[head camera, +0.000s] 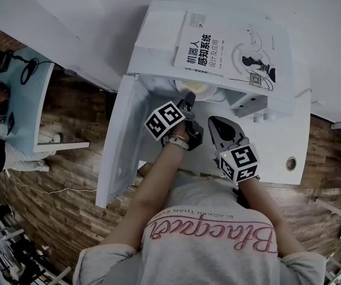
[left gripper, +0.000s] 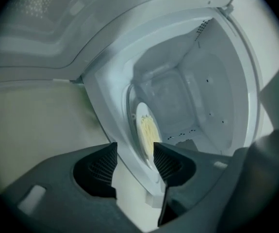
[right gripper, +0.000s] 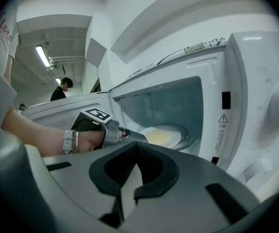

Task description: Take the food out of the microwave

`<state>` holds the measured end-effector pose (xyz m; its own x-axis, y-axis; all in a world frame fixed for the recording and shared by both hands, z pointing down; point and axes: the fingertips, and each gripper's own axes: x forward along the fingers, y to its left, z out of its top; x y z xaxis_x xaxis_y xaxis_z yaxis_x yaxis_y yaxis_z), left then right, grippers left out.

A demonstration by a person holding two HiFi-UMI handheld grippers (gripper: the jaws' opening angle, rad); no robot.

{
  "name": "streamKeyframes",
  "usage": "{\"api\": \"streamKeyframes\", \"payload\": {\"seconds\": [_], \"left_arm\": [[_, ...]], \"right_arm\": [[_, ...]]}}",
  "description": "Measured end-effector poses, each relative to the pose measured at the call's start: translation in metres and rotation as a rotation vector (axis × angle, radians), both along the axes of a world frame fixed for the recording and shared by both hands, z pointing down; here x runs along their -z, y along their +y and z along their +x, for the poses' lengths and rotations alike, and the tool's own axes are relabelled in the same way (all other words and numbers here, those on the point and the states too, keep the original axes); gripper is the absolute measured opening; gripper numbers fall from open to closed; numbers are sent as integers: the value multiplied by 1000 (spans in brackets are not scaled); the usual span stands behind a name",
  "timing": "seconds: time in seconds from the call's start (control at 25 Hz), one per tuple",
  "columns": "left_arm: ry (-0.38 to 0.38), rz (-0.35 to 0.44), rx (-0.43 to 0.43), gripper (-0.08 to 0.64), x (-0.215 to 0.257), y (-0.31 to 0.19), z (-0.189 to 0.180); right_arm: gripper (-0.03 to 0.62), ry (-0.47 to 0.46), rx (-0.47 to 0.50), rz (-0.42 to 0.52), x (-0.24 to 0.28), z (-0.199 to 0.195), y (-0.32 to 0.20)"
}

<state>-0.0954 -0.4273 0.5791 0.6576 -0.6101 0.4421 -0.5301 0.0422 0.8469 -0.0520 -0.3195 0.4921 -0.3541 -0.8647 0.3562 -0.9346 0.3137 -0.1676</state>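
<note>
My left tool reaches, jaws wide apart, into the microwave toward the food plate. The right tool hangs outside, closed and empty.

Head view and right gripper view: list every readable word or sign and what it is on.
"机器人感知系统 设计及应用": book on the microwave.
Pink script, roughly "Blacquel": shirt; smaller line unreadable.
Warning triangle: microwave front; print below too small.

Book, wood floor, blue desk
</note>
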Motion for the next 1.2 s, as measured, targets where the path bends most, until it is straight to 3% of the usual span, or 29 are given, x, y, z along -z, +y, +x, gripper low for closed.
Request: {"api": "streamKeyframes", "payload": {"seconds": [0.36,0.52,0.68,0.8,1.04,1.2], "left_arm": [[-55,-75,40,222,-8,-4,-2],[-32,-101,25,219,-9,0,-2],[-16,-123,13,144,-3,2,1],[-19,-151,12,130,-2,4,1],[56,-194,61,92,2,5,-2],[110,-166,75,29,14,5,-1]], "right_arm": [[9,20,-3,-15,-4,0,-1],[9,26,-2,-17,-4,0,2],[9,31,-4,-18,-6,3,6],[9,30,-8,-17,-5,5,11],[9,38,-14,-16,-1,17,23],[9,46,-19,-12,3,28,31]]}}
